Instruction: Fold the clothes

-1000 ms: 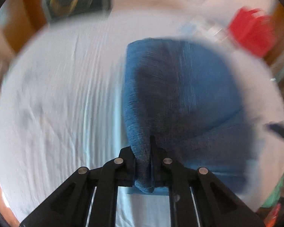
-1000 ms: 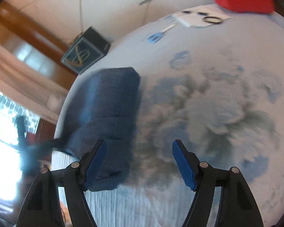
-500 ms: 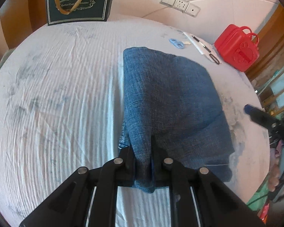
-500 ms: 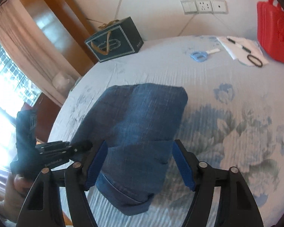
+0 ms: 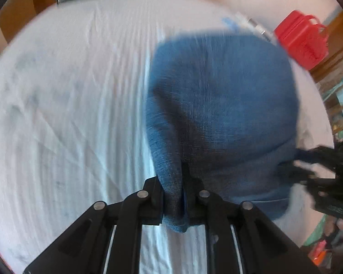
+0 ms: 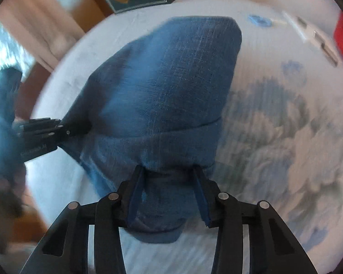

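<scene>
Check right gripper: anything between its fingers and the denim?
Nothing visible. The right gripper already straddles the near edge of the denim, fingers part open with cloth between them; whether the pads touch it is unclear. The left gripper is shut on the other corner.

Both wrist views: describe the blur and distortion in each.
Left wrist view: fisheye bends the bed sheet; motion blur smears the red case and the right tool, while the left tool stays sharp. Right wrist view: the floral print and the left edge blur; the blue denim weave stays readable.
</scene>
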A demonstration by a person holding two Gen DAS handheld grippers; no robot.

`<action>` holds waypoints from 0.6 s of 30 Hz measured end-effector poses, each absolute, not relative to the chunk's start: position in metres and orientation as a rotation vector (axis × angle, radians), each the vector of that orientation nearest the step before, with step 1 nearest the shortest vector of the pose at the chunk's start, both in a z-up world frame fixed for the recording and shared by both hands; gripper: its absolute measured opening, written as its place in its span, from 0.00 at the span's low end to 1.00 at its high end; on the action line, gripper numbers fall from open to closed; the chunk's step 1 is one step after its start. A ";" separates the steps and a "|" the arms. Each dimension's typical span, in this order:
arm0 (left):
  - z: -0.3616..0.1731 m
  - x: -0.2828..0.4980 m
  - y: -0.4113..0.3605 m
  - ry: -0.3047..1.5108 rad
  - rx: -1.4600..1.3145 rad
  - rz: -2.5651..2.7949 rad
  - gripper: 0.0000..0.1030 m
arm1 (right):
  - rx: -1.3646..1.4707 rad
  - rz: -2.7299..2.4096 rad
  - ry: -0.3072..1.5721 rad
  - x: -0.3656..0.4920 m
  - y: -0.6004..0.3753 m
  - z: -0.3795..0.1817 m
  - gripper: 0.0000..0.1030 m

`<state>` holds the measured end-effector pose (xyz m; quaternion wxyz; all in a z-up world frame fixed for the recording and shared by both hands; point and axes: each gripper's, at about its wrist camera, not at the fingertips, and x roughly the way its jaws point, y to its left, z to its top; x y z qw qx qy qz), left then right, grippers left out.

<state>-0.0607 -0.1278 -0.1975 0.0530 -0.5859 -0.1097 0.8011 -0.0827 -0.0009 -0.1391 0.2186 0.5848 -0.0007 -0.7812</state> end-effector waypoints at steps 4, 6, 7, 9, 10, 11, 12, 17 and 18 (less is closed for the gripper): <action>-0.181 -0.063 -0.123 -0.278 -1.771 2.459 0.15 | 1.593 -2.179 -0.057 -0.083 0.011 -0.124 0.41; -0.162 -0.059 -0.126 -0.284 -1.752 2.460 0.19 | 1.581 -2.186 -0.085 -0.083 0.016 -0.116 0.41; -0.150 -0.057 -0.127 -0.285 -1.728 2.469 0.22 | 1.574 -2.190 -0.099 -0.083 0.019 -0.112 0.41; -0.116 -0.057 -0.127 -0.270 -1.611 2.527 0.56 | 1.552 -2.204 -0.128 -0.083 0.026 -0.102 0.41; -0.104 -0.059 -0.126 -0.265 -1.558 2.554 0.68 | 1.507 -2.235 -0.150 -0.088 0.030 -0.090 0.43; -0.093 -0.063 -0.125 -0.264 -1.511 2.575 0.85 | 1.469 -2.266 -0.171 -0.095 0.034 -0.080 0.45; -0.088 -0.070 -0.121 -0.270 -1.479 2.583 0.91 | 1.447 -2.291 -0.182 -0.102 0.037 -0.074 0.45; -0.098 -0.112 -0.098 -0.229 -1.432 2.598 0.85 | 1.443 -2.335 -0.206 -0.145 0.036 -0.080 0.45; -0.112 -0.122 -0.093 -0.198 -1.496 2.584 0.64 | 1.458 -2.327 -0.207 -0.151 0.034 -0.086 0.43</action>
